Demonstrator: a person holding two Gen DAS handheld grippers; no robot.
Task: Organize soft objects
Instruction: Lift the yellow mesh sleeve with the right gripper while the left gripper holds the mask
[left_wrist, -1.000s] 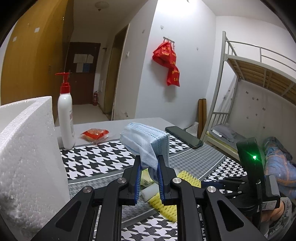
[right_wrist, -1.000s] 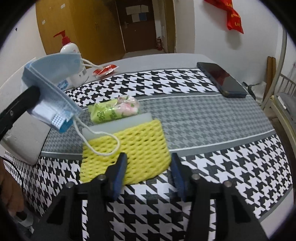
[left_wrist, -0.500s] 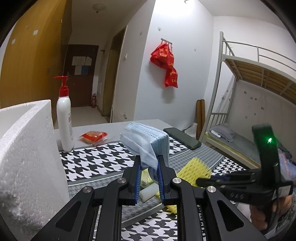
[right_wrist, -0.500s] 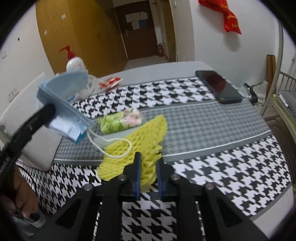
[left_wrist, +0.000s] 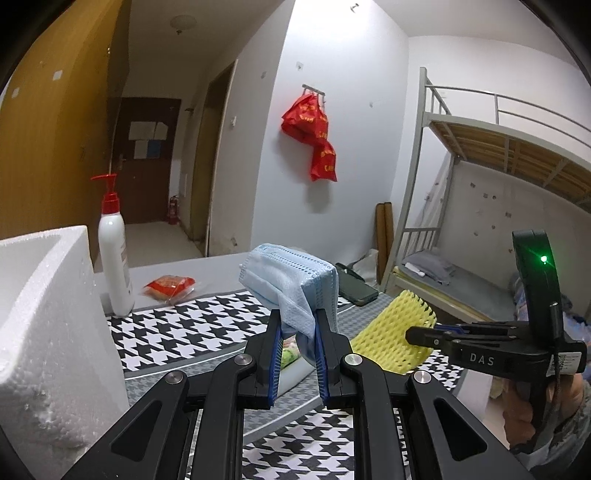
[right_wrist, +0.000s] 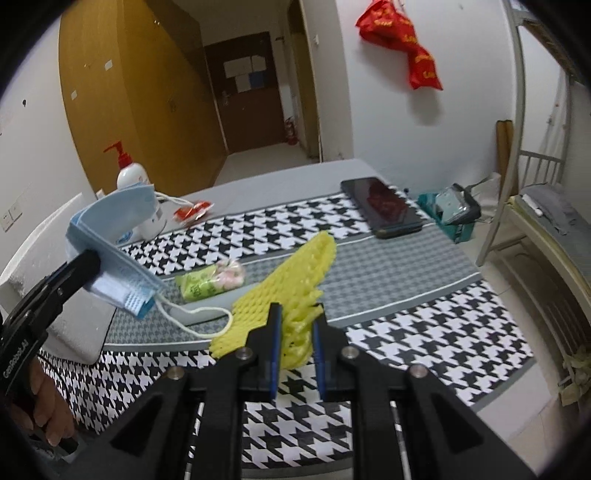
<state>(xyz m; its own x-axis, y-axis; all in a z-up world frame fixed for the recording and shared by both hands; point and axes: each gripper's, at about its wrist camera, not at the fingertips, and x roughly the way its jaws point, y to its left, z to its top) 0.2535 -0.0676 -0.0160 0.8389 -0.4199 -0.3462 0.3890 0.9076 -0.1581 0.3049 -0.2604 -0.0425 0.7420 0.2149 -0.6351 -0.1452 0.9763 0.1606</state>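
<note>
My left gripper (left_wrist: 297, 326) is shut on a folded stack of blue face masks (left_wrist: 291, 280) and holds it above the table; it also shows in the right wrist view (right_wrist: 110, 236), with white ear loops hanging down. My right gripper (right_wrist: 297, 325) is shut on a yellow foam net (right_wrist: 291, 288) and holds it lifted off the table; the net also shows in the left wrist view (left_wrist: 393, 338). A green candy packet (right_wrist: 208, 282) and a white foam sheet (right_wrist: 201, 314) lie on the houndstooth cloth under them.
A white styrofoam box (left_wrist: 44, 314) stands at the left. A pump bottle (left_wrist: 114, 251) and a red snack packet (left_wrist: 169, 286) sit at the back. A black phone (right_wrist: 382, 206) lies at the far right. A bunk bed (left_wrist: 498, 166) stands beyond the table.
My right gripper closed on the yellow foam net and lifted it off the table. My left gripper kept hold of the masks and rose slightly.
</note>
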